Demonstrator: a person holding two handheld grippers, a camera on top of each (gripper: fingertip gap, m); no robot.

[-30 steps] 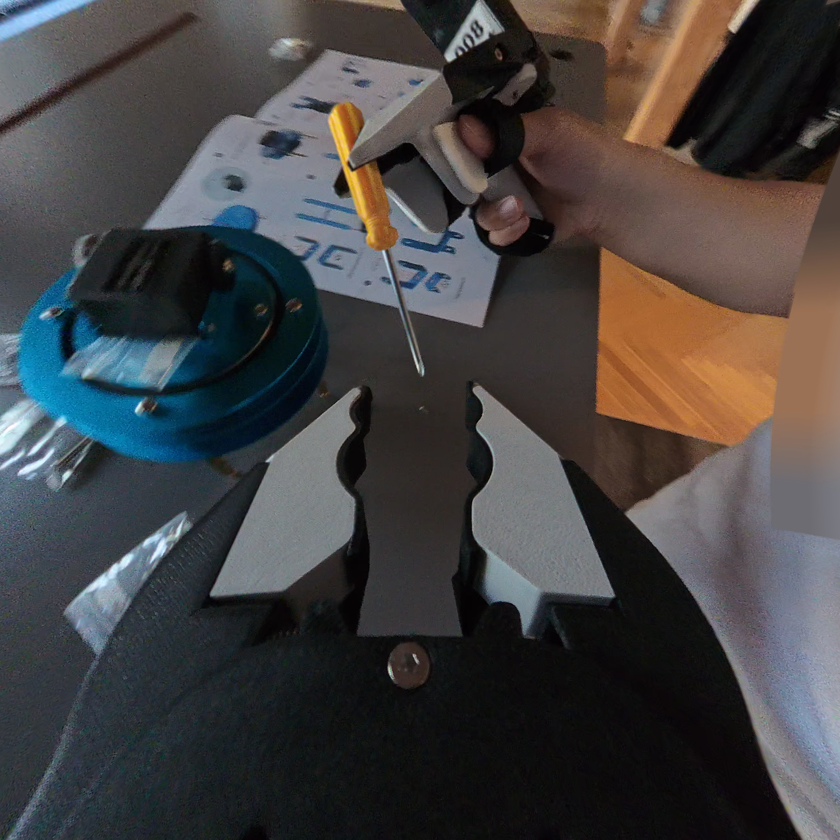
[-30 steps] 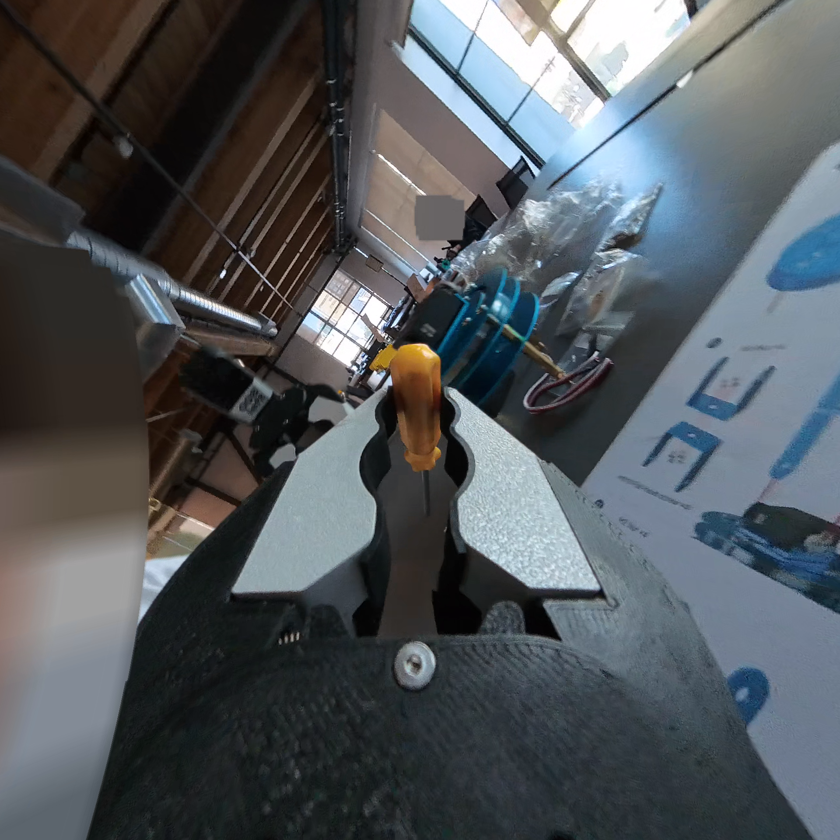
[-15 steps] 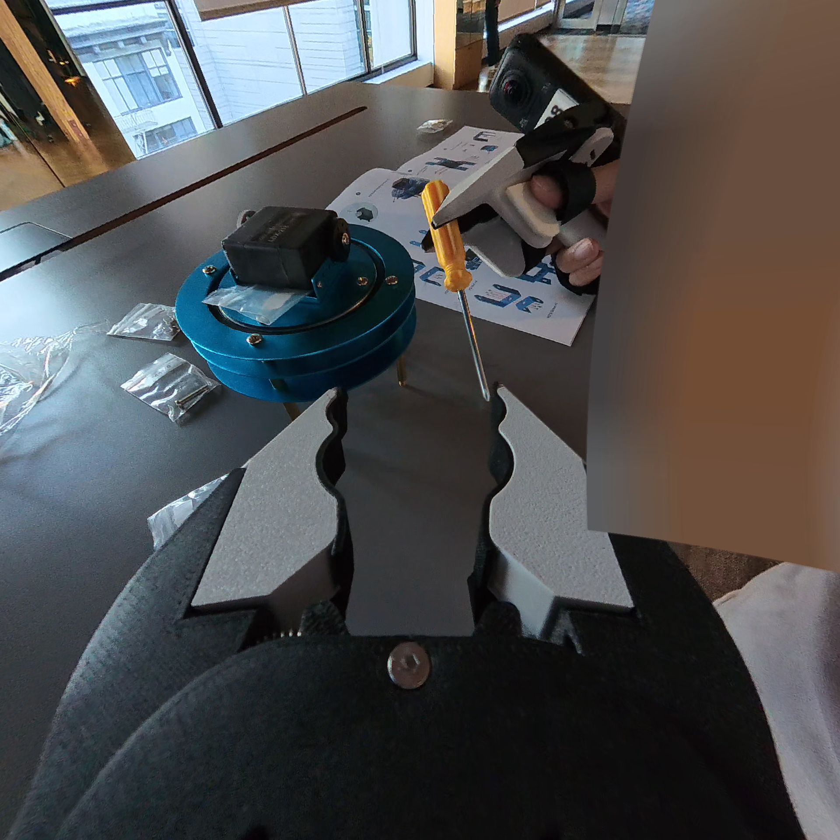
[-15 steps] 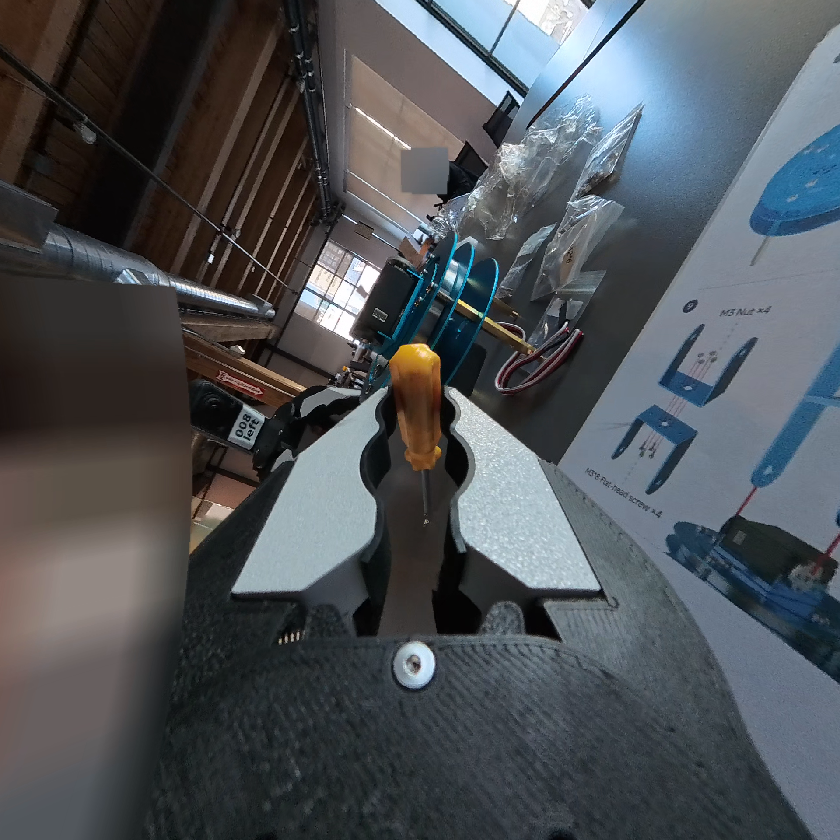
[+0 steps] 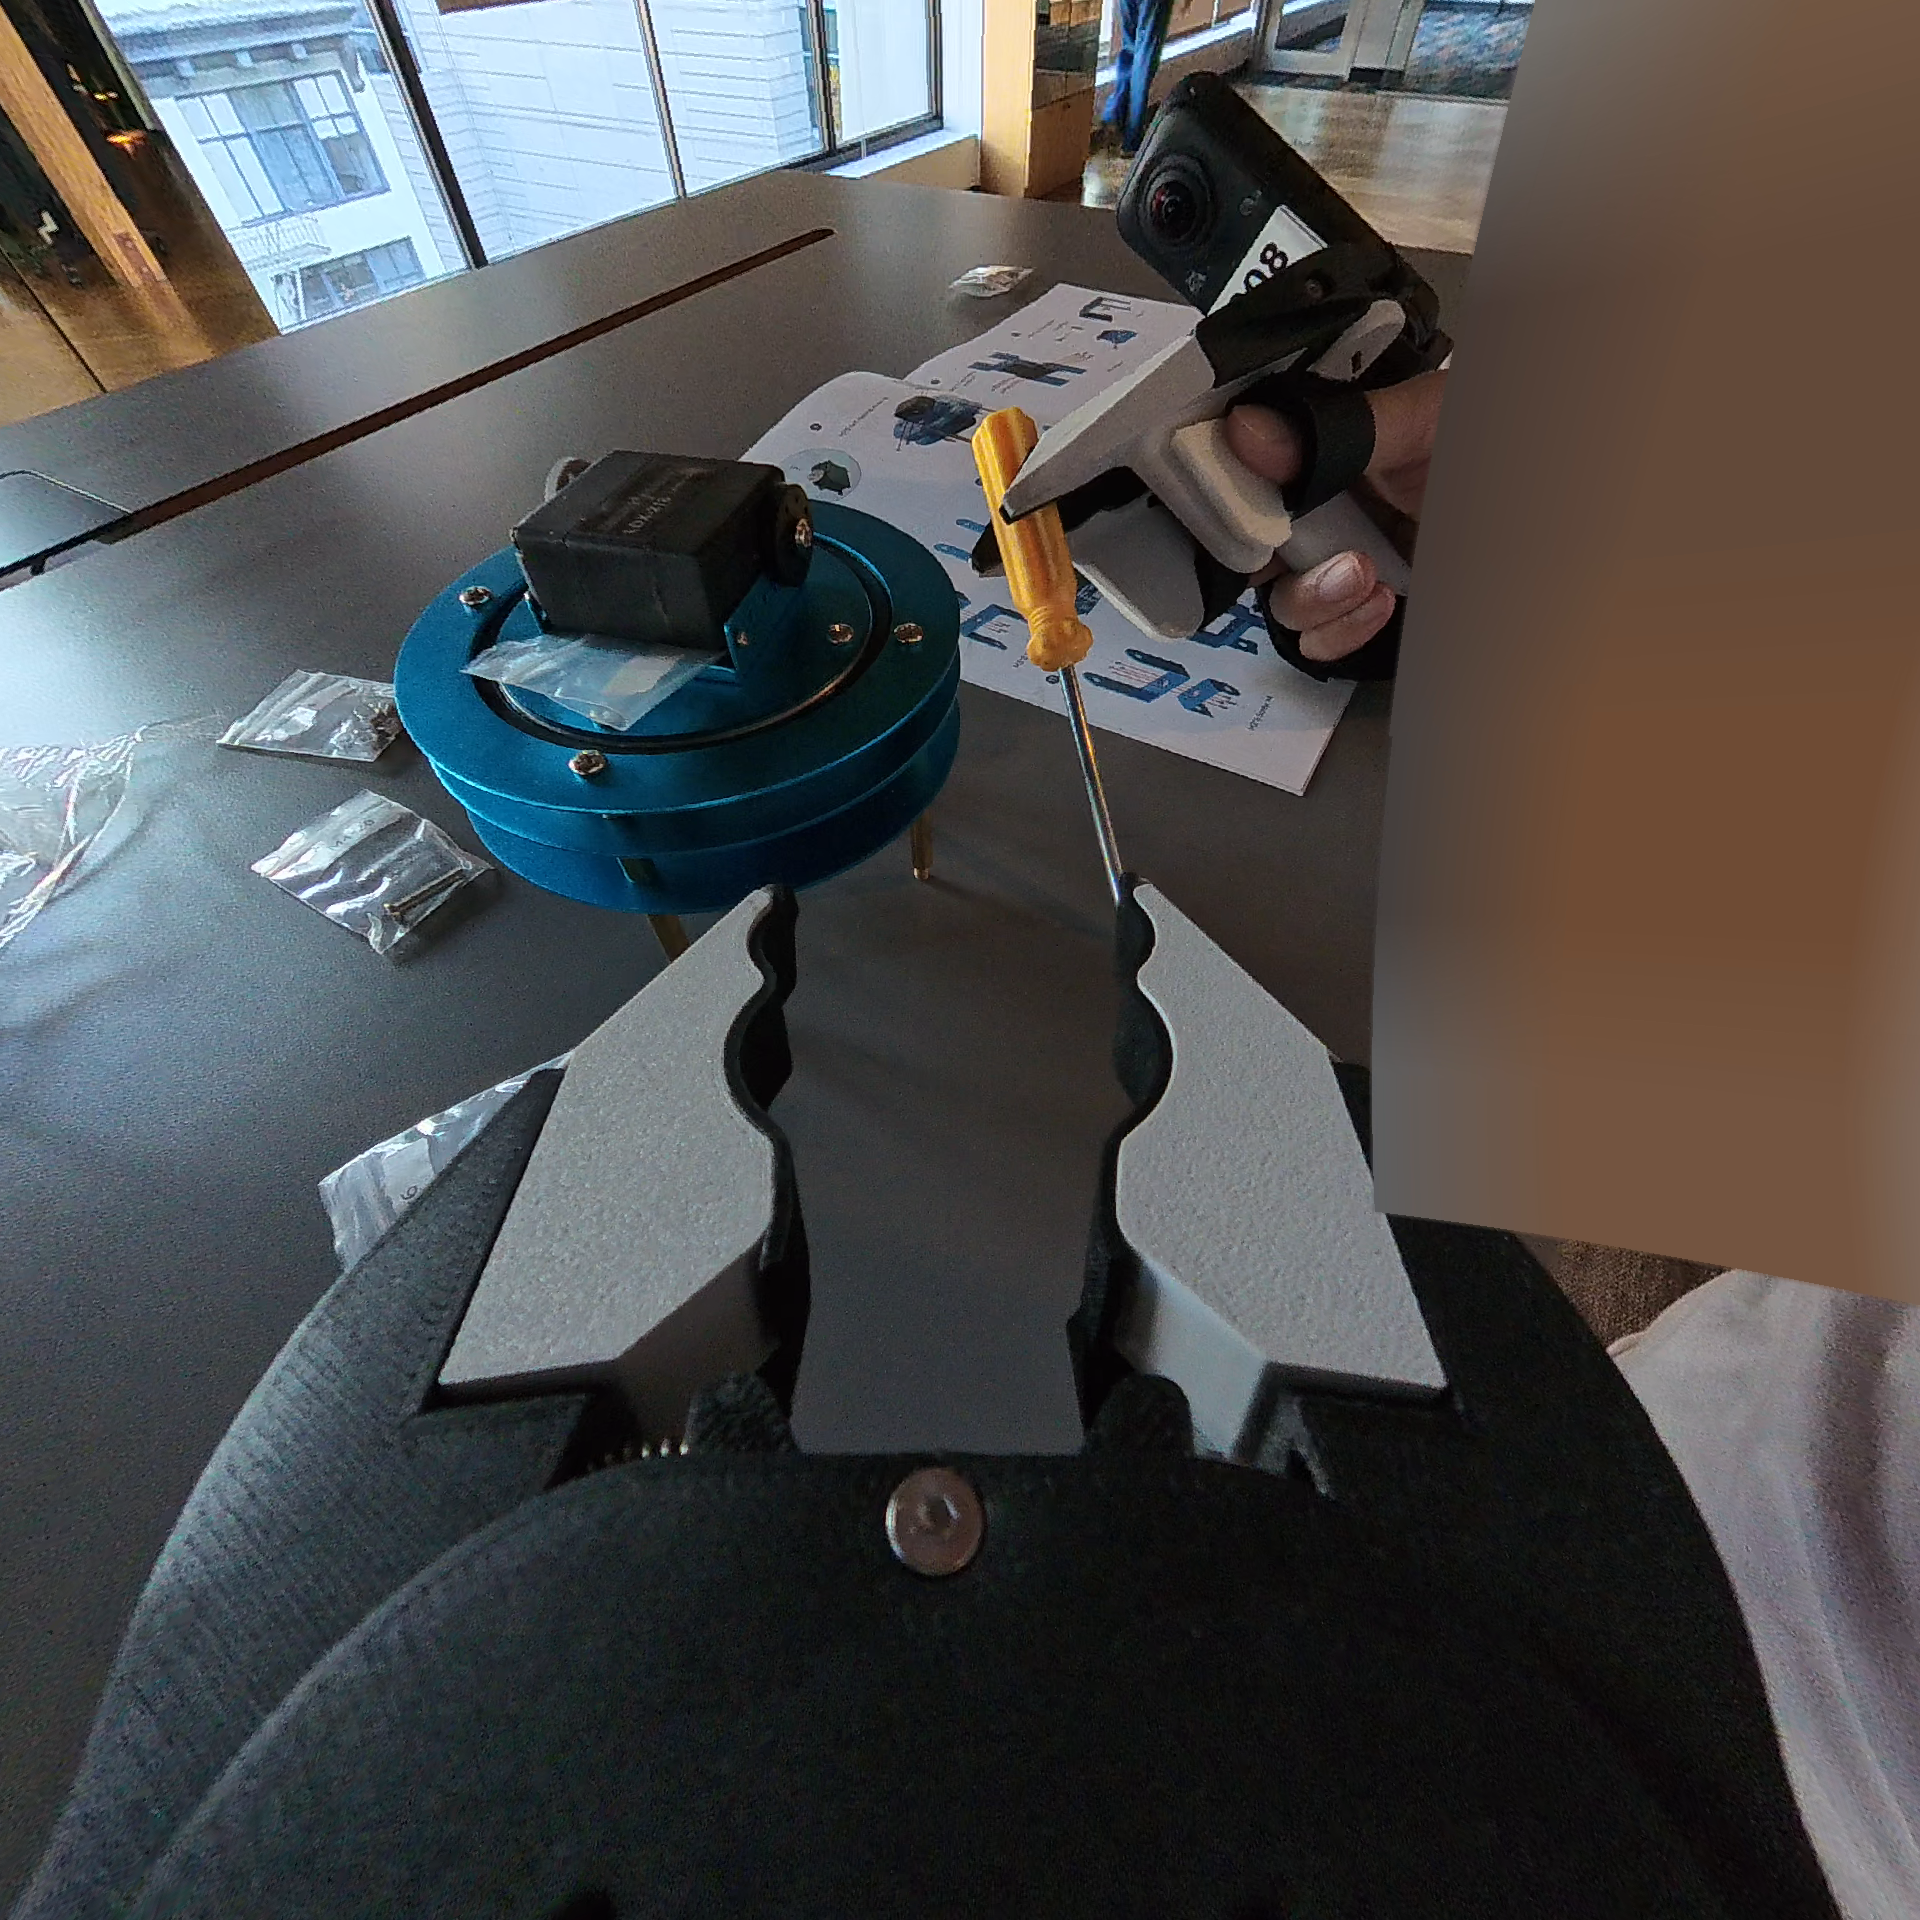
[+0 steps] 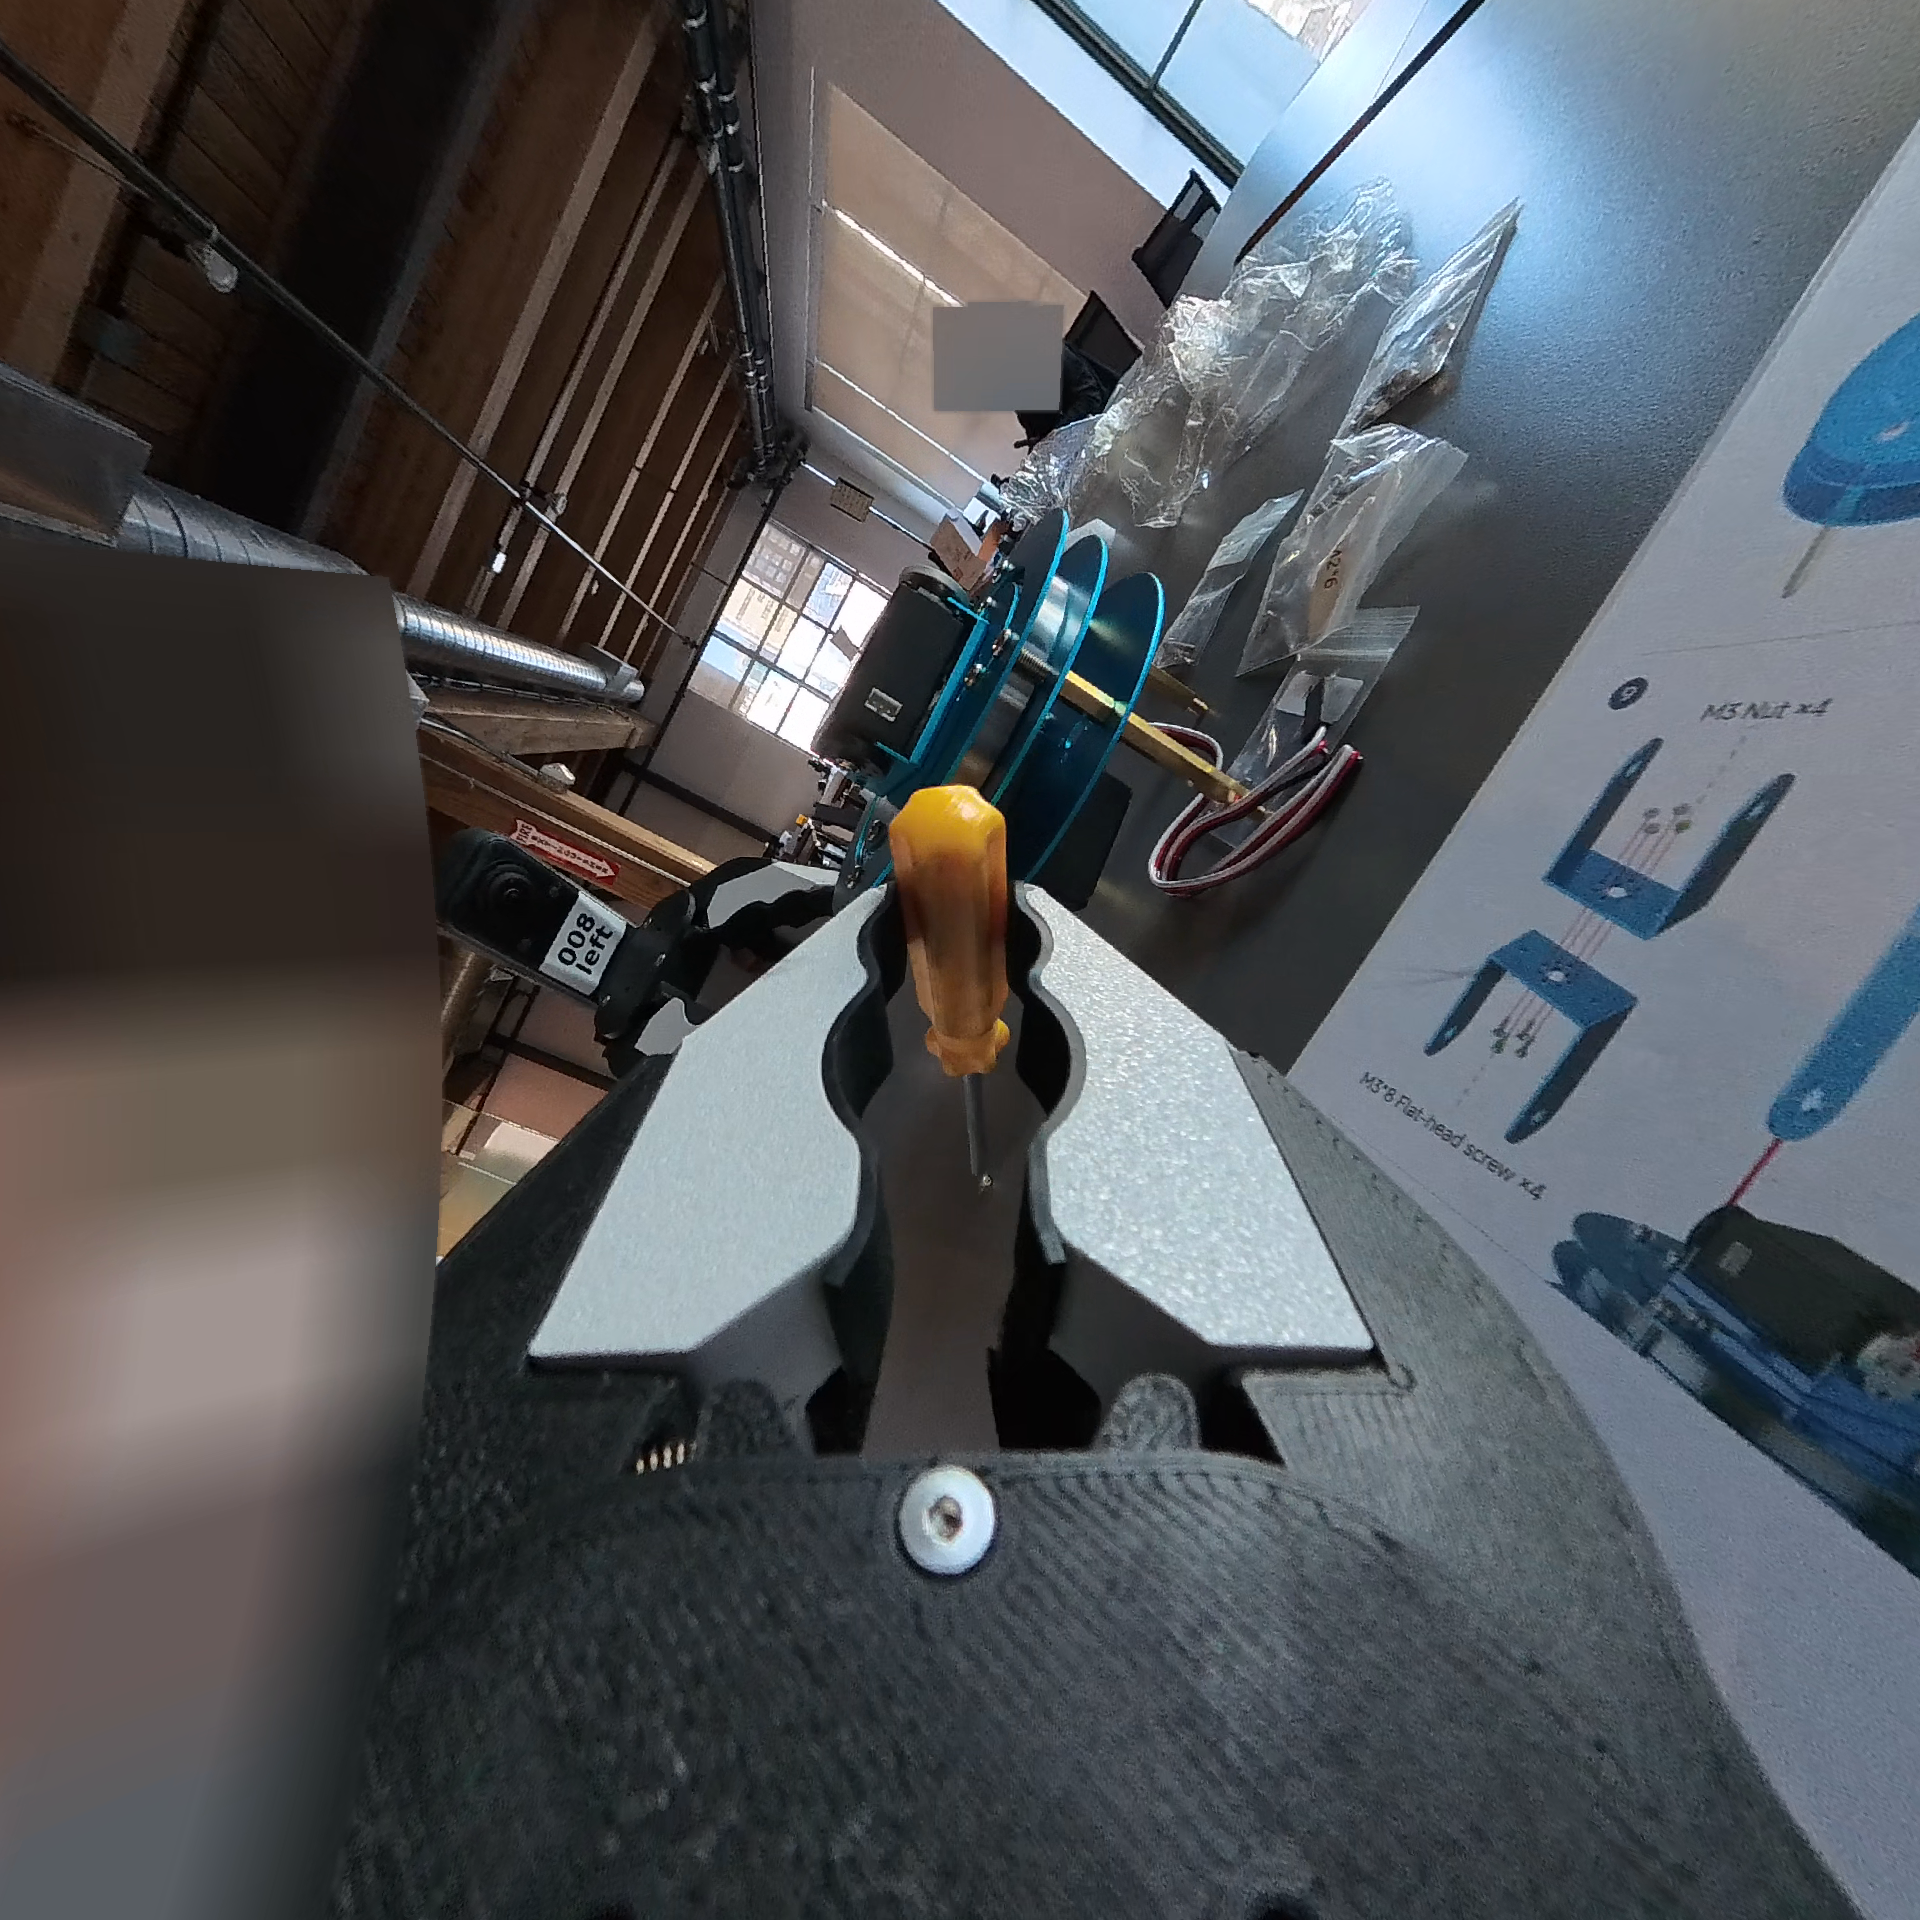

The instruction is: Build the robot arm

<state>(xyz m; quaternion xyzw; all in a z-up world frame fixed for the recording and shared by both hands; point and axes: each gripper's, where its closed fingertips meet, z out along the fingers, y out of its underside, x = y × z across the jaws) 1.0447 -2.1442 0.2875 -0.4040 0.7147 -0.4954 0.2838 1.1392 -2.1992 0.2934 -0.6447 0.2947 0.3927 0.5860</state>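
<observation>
My right gripper (image 6: 951, 904) is shut on the handle of a small yellow screwdriver (image 6: 951, 914), whose shaft points back toward the camera. In the left wrist view the right gripper (image 5: 1003, 520) holds the screwdriver (image 5: 1029, 551) tilted, tip down by my left gripper's right fingertip (image 5: 1143, 904). My left gripper (image 5: 951, 904) is open and empty above the dark table (image 5: 260, 1039). A blue stacked-disc base (image 5: 675, 717) with a black servo (image 5: 655, 551) on top stands on brass legs just ahead and left of it. The base also shows in the right wrist view (image 6: 1039, 686).
A white instruction sheet (image 5: 1195, 707) lies behind the screwdriver, large at the right of the right wrist view (image 6: 1662, 831). Small clear bags of screws (image 5: 374, 862) lie left of the base. Crumpled plastic bags (image 6: 1268, 332) and a red-white cable (image 6: 1247, 821) lie beyond it. A person's white garment (image 5: 1766, 1558) is at right. About 12 cm separates my left fingertips from my right.
My left gripper pulled back, tilted up and opened wider, so the blue base now sits ahead. The right gripper kept hold of the screwdriver, whose tip came close to my left gripper's right finger.
</observation>
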